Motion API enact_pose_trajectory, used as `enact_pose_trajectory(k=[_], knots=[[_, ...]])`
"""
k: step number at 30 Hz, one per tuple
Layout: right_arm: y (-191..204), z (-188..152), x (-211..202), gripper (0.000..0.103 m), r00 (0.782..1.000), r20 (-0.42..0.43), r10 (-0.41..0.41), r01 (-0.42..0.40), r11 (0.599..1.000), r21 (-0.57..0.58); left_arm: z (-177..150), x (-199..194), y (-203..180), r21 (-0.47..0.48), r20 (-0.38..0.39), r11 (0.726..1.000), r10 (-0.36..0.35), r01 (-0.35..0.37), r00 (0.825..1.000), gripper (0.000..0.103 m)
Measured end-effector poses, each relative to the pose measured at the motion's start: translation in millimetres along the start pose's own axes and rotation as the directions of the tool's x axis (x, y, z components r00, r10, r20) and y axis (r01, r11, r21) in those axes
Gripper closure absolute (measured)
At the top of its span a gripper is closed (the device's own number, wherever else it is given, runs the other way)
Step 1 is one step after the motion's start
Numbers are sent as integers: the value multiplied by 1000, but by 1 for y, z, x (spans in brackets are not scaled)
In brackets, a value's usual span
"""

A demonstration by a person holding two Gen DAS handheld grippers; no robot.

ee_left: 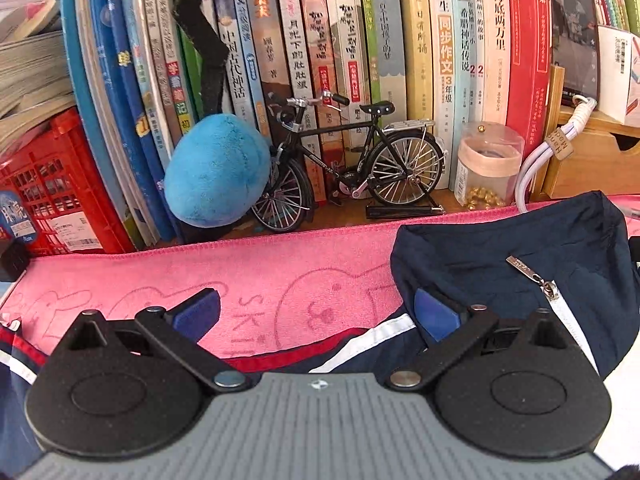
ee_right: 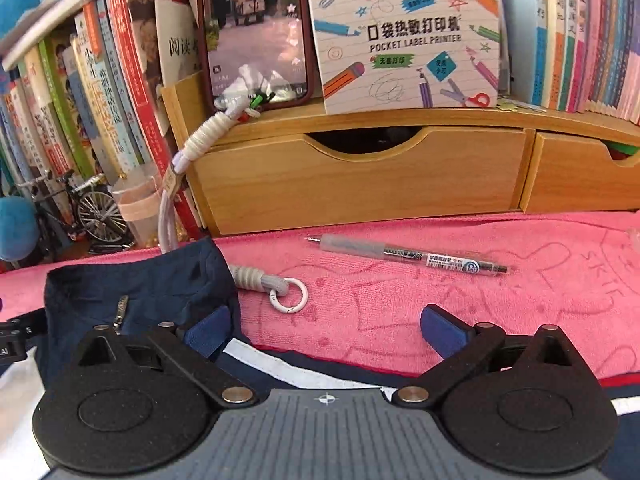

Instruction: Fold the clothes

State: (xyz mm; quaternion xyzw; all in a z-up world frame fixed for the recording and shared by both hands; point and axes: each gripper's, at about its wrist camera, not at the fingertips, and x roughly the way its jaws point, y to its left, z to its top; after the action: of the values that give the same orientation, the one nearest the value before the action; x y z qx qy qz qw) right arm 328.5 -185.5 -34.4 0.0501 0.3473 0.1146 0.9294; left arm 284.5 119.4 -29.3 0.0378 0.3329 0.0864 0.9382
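A navy jacket [ee_left: 520, 280] with white and red stripes and a silver zip pull lies on a pink towel [ee_left: 200, 276]. Its collar stands up at the right of the left wrist view and at the left of the right wrist view, jacket [ee_right: 140, 288]. My left gripper [ee_left: 316, 312] is open just above the garment's upper edge, its right finger over the navy cloth and its left over the towel. My right gripper [ee_right: 328, 326] is open too, its left finger over the collar, its right over the towel [ee_right: 400, 300]. Nothing is held.
A book row, a blue plush ball [ee_left: 218, 170], a model bicycle [ee_left: 352, 160], a clear jar [ee_left: 488, 164] and a red crate [ee_left: 48, 184] line the back. A wooden drawer unit [ee_right: 360, 176] carries a phone [ee_right: 256, 32] and printer box. A pen [ee_right: 408, 254] and lanyard ring [ee_right: 290, 294] lie on the towel.
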Motion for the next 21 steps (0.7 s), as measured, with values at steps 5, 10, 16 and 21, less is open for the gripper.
enact_pose_trajectory(k=[5, 10, 16, 21], knots=[[6, -34, -69, 0, 987, -12, 159, -160, 978, -133, -17, -51, 5, 10, 22, 1000, -28, 27, 999, 0], [31, -99, -147, 0, 948, -110, 297, -317, 880, -354, -51, -112, -10, 57, 5, 990, -130, 129, 992, 0], [30, -166, -203, 0, 955, -163, 247, -296, 784, -546, -109, -159, -14, 222, -62, 969, -94, 105, 994, 0], [-67, -158, -206, 1, 993, -96, 70, -96, 946, -309, -130, -174, 31, 162, -54, 987, 34, -25, 998, 0]])
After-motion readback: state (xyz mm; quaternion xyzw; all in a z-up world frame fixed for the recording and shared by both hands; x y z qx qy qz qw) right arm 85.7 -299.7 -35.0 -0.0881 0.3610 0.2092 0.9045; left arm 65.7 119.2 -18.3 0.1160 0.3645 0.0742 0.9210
